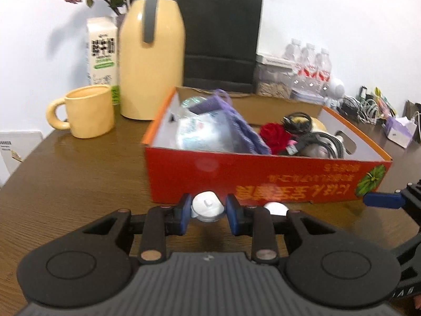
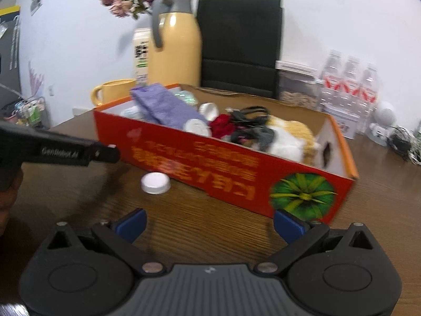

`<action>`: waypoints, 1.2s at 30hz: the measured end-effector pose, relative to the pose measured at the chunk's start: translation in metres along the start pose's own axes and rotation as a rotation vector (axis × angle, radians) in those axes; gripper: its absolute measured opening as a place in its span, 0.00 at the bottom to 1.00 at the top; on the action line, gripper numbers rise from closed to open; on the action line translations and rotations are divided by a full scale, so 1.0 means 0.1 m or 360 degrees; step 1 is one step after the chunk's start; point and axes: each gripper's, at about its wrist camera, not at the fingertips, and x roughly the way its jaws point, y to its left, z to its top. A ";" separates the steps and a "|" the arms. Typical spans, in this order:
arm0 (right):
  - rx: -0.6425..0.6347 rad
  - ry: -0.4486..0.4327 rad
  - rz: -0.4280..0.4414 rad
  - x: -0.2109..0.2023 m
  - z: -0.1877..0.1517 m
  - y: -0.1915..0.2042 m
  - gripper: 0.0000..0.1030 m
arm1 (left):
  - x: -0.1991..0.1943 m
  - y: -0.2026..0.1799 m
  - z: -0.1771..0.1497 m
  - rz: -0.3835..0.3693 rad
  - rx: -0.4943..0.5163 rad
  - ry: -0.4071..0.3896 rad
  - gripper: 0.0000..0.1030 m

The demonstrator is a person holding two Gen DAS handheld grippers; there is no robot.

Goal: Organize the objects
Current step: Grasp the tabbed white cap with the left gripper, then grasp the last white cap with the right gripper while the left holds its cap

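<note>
A red cardboard box (image 1: 265, 173) (image 2: 236, 163) on the wooden table holds a purple cloth (image 1: 244, 129) (image 2: 163, 105), a red flower (image 1: 273, 134), black cables (image 2: 250, 115), white caps and a plush toy (image 2: 292, 137). In the left wrist view my left gripper (image 1: 208, 214) is shut on a white tealight-like cap (image 1: 208, 206) just in front of the box. A second white cap (image 1: 275, 208) (image 2: 155, 183) lies on the table by the box. My right gripper (image 2: 209, 225) is open and empty, low before the box.
A yellow mug (image 1: 86, 110), a yellow thermos jug (image 1: 152, 52), a milk carton (image 1: 102, 52) and dried flowers stand behind left. A black paper bag (image 1: 221, 39), water bottles (image 1: 310, 65) and tangled cables (image 1: 368, 108) stand behind right.
</note>
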 end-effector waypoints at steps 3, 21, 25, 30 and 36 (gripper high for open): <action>-0.0024 0.0004 0.0044 0.08 0.06 0.15 0.93 | -0.05 0.13 0.01 0.0023 -0.0016 -0.0029 0.28; 0.0082 0.0082 0.0064 0.49 0.29 0.53 0.38 | -0.27 0.36 0.01 -0.0008 -0.0056 -0.0100 0.28; 0.0092 0.0079 0.0062 0.50 0.30 0.52 0.26 | -0.26 0.34 0.00 -0.0014 -0.0047 -0.0092 0.28; 0.0100 0.0067 0.0096 0.49 0.29 0.50 0.26 | -0.25 0.35 -0.01 -0.0005 -0.0057 -0.0089 0.28; 0.0105 -0.0023 0.0162 0.35 0.28 0.49 0.26 | -0.29 0.32 0.00 0.0009 -0.0050 -0.0145 0.28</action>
